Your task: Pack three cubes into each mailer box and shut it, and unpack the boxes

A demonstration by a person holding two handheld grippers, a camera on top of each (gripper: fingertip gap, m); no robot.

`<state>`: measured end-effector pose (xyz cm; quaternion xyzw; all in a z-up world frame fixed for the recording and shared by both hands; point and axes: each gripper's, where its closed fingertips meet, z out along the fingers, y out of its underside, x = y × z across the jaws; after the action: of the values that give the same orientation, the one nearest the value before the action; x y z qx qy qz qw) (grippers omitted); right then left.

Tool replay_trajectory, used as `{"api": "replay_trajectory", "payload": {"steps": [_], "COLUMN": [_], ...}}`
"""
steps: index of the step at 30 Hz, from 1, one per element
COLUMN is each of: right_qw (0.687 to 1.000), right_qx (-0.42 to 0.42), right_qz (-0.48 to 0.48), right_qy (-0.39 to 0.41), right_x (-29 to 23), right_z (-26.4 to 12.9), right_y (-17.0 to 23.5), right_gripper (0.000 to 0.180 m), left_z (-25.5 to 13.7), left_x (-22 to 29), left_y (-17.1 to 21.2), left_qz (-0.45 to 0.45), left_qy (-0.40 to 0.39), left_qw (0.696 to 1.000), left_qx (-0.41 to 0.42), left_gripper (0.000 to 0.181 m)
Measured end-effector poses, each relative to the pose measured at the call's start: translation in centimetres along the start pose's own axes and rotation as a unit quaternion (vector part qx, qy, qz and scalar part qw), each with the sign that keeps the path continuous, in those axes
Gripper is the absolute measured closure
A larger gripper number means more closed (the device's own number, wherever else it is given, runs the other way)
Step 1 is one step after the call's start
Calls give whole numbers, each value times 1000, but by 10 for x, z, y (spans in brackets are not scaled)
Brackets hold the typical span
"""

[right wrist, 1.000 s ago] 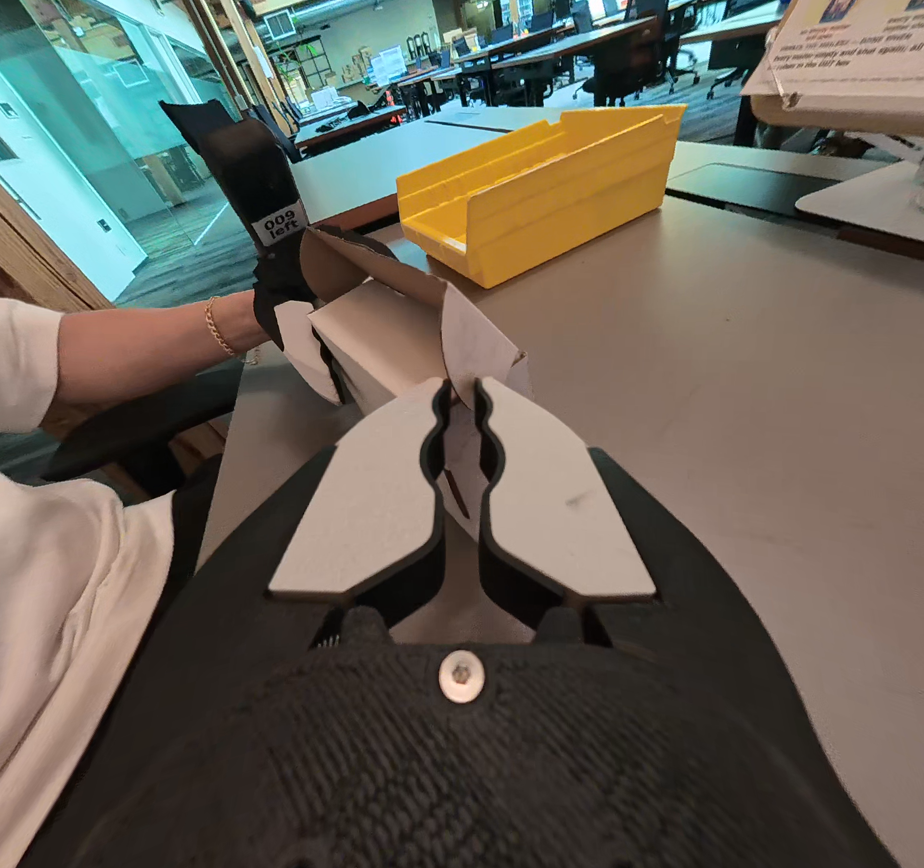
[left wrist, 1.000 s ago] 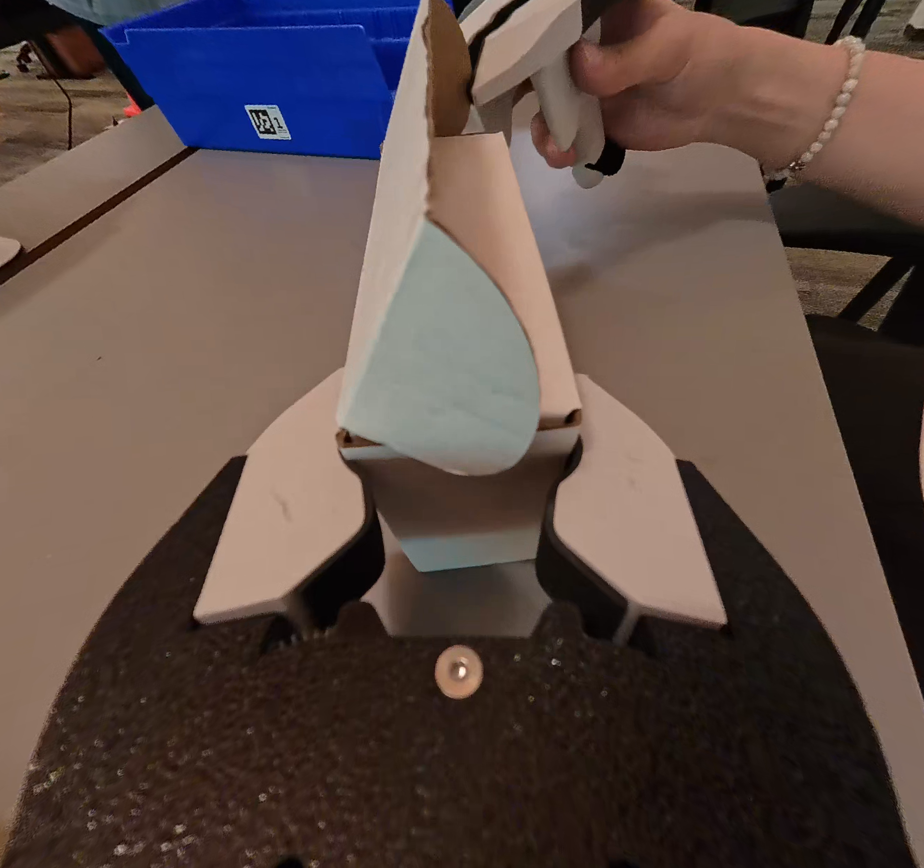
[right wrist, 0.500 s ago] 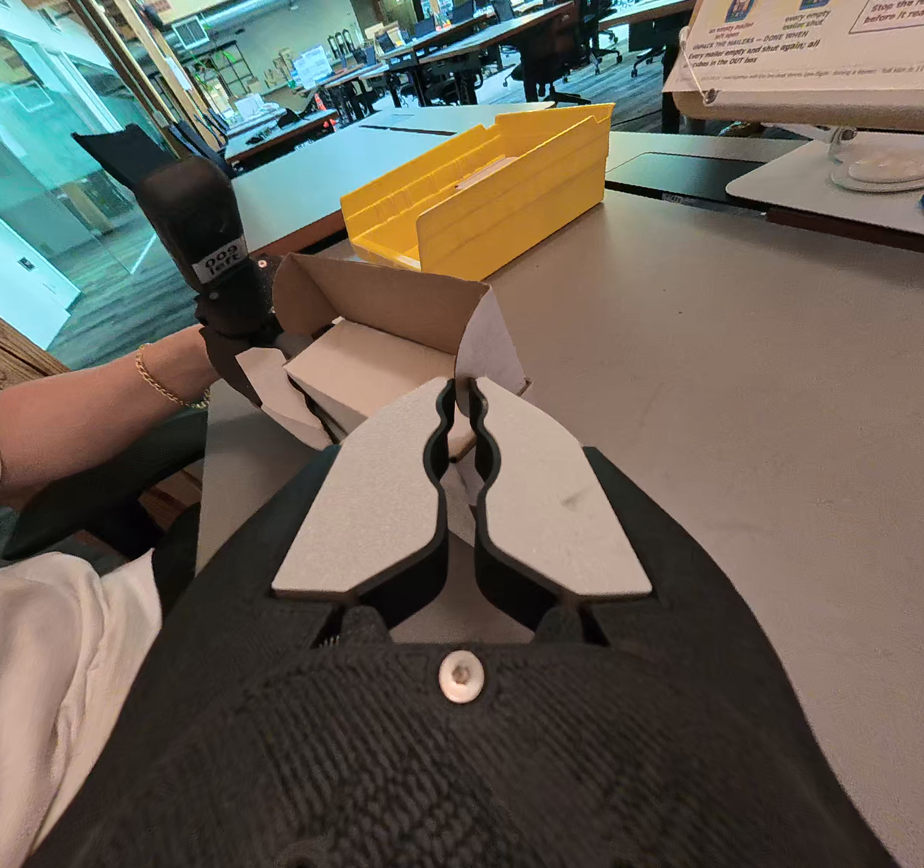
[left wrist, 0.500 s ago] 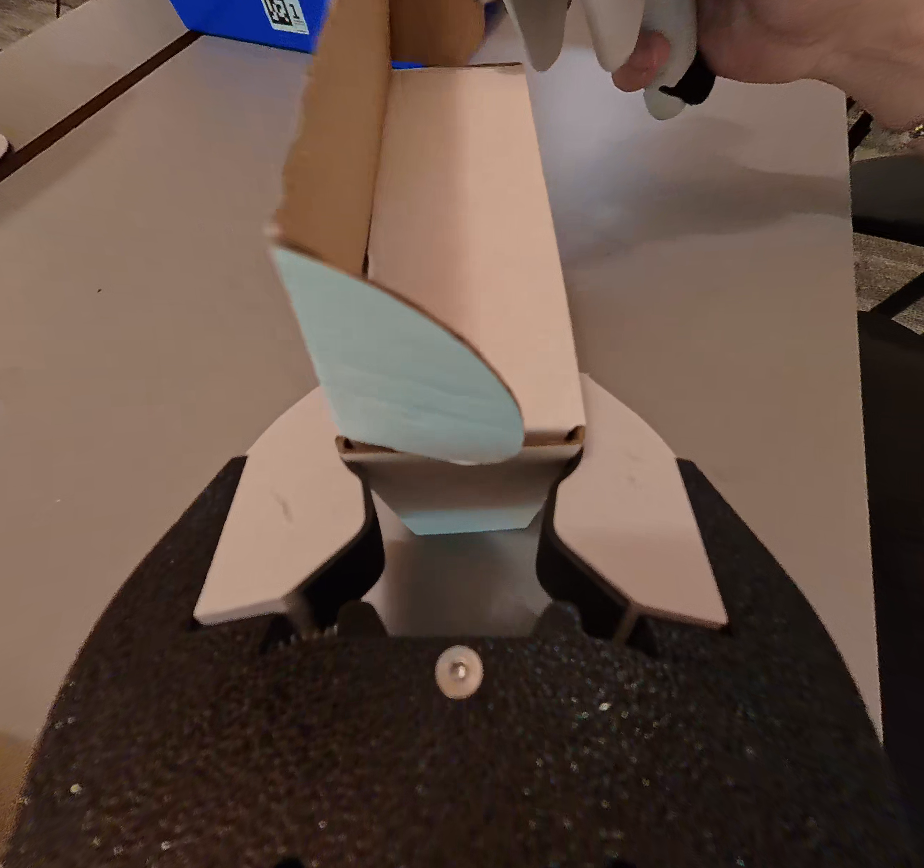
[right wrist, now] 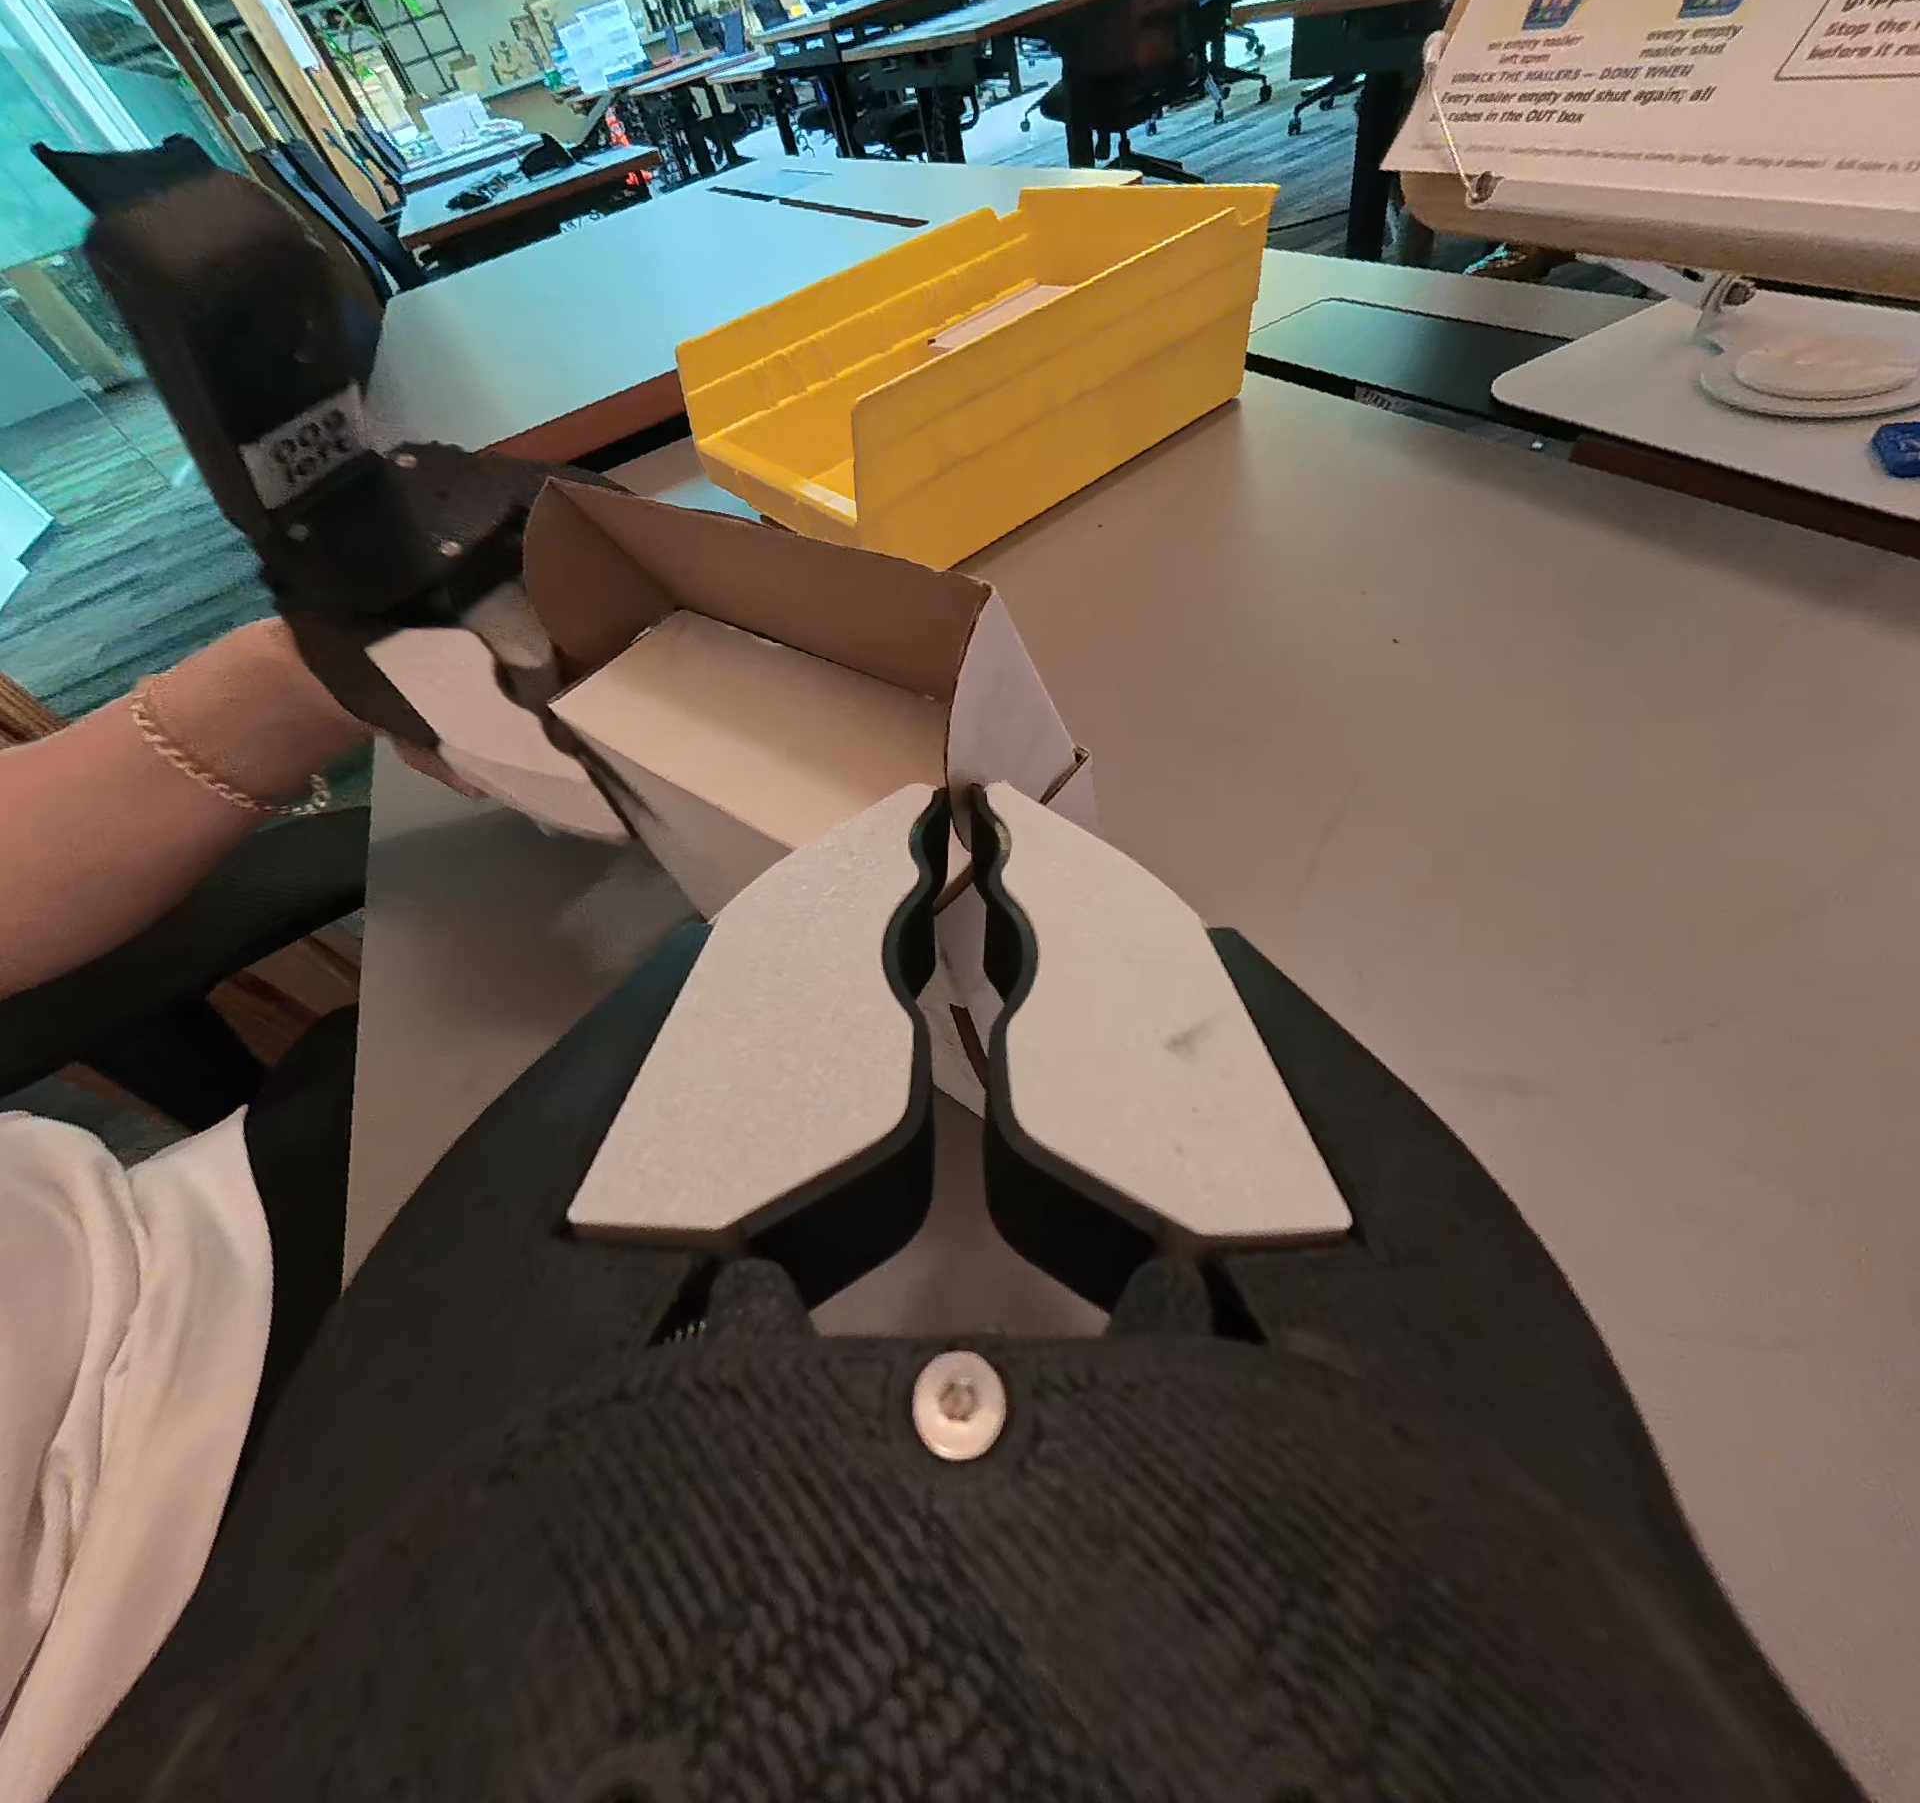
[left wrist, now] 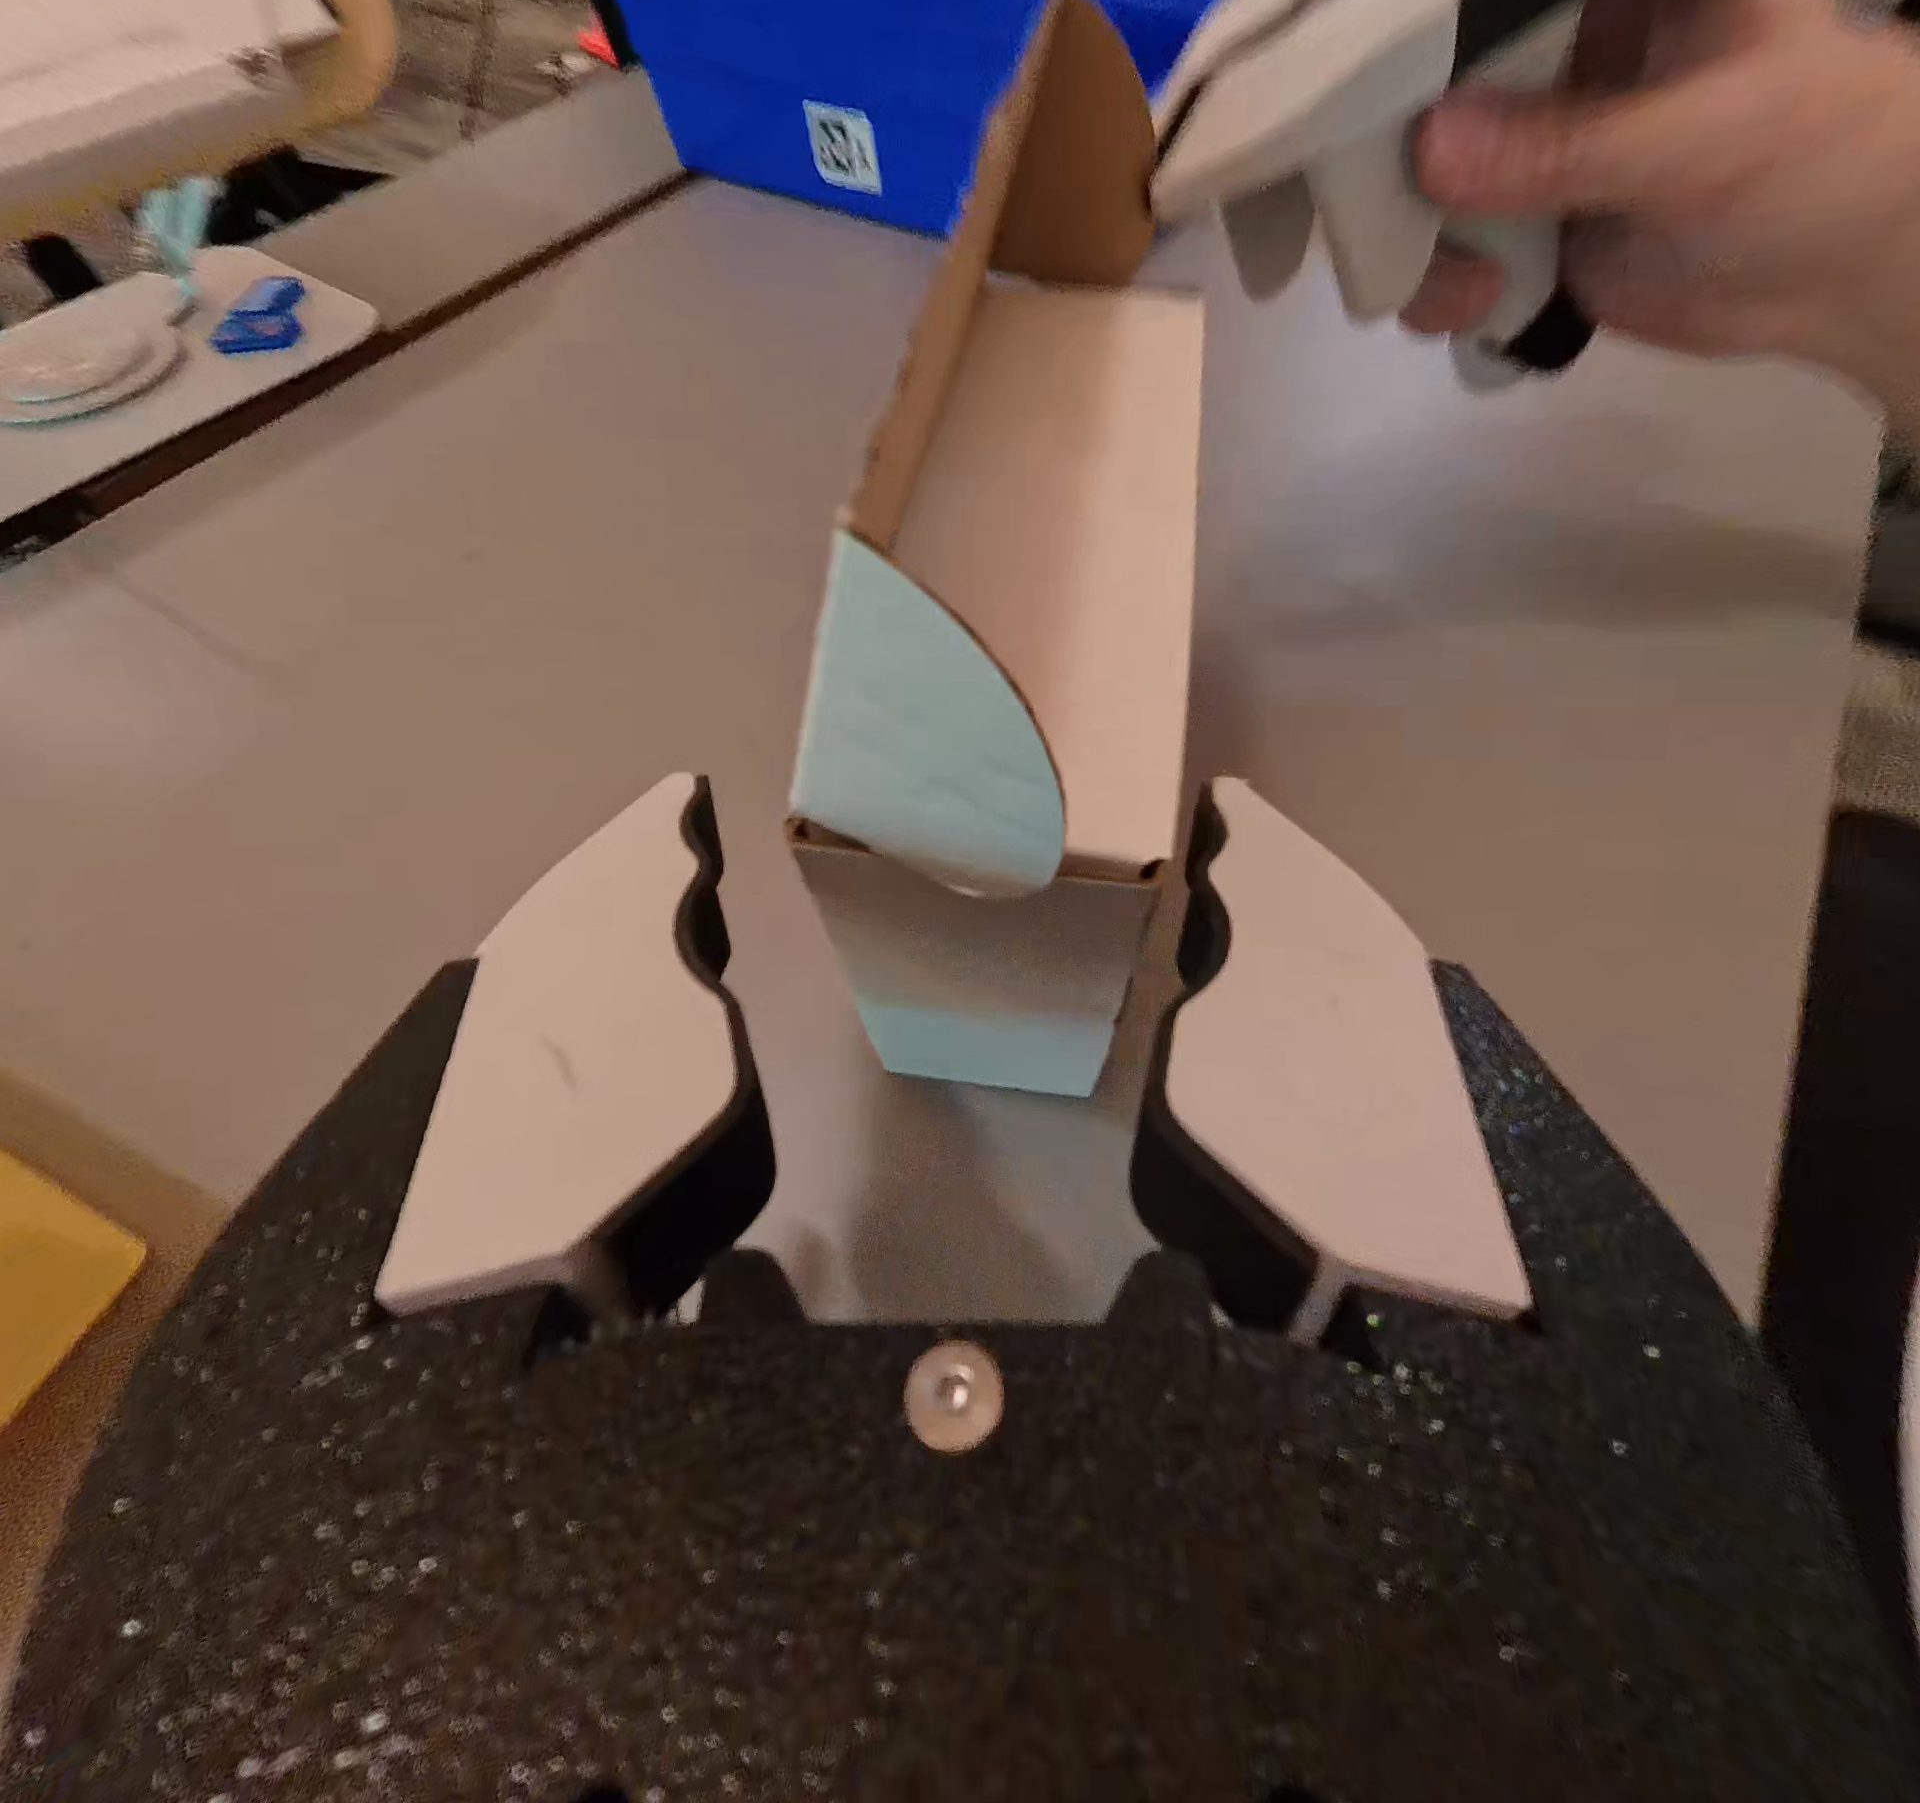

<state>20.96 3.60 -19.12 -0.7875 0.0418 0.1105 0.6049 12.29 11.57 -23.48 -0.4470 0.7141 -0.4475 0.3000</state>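
Observation:
A white mailer box (left wrist: 1060, 558) with a brown inside lies on the grey table (left wrist: 416, 662), its lid (left wrist: 1081, 153) standing up. My left gripper (left wrist: 953, 792) is open, with a finger on each side of the box's near end and a gap on both sides. My right gripper (right wrist: 961, 797) is shut on a side flap of the box (right wrist: 1013, 714). It also shows in the left wrist view (left wrist: 1174, 164), held by a hand at the far end of the lid. The left gripper (right wrist: 540, 714) shows at the box's far end (right wrist: 758, 714). No cubes are in view.
A blue bin (left wrist: 831, 18) stands at the far table edge beyond the box. A yellow bin (right wrist: 987, 382) stands on the table (right wrist: 1455, 766) behind the box. An instruction sheet on a white stand (right wrist: 1714, 39) is at the right. A person's arms and chairs flank the table. The gap from one gripper's tips to the other's is roughly 12 cm.
My left gripper has opened and let go of the box's end. My right gripper has kept its hold on the flap, and the box has turned a little.

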Motion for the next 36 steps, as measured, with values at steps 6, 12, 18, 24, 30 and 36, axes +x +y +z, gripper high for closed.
{"api": "replay_trajectory", "payload": {"steps": [6, 12, 18, 24, 30, 36], "right_qw": [1000, 998, 998, 997, 997, 997], "right_qx": [9, 16, 21, 22, 3, -29], "right_qz": [8, -2, 1, 0, -14, -7], "right_qy": [23, 53, 58, 73, 72, 68], "right_x": [-3, -12, -20, -20, -20, -19], "right_z": [3, 7, 12, 16, 13, 9], "right_y": [-4, -5, -3, -3, -1, 0], "right_gripper": [176, 177, 176, 176, 176, 176], "left_z": [-47, -55, -51, -51, -53, -45], "left_x": [-3, -4, -11, -16, -9, -9], "left_y": [-19, -20, -18, -18, -18, -22], "left_qz": [-51, -7, -52, -78, -64, -67], "left_qy": [-111, -195, -228, -226, -215, -241], "left_qw": [991, 981, 972, 971, 974, 968], "left_qx": [46, 17, -8, -18, -20, -28], "left_gripper": [137, 173, 175, 176, 176, 175]}}
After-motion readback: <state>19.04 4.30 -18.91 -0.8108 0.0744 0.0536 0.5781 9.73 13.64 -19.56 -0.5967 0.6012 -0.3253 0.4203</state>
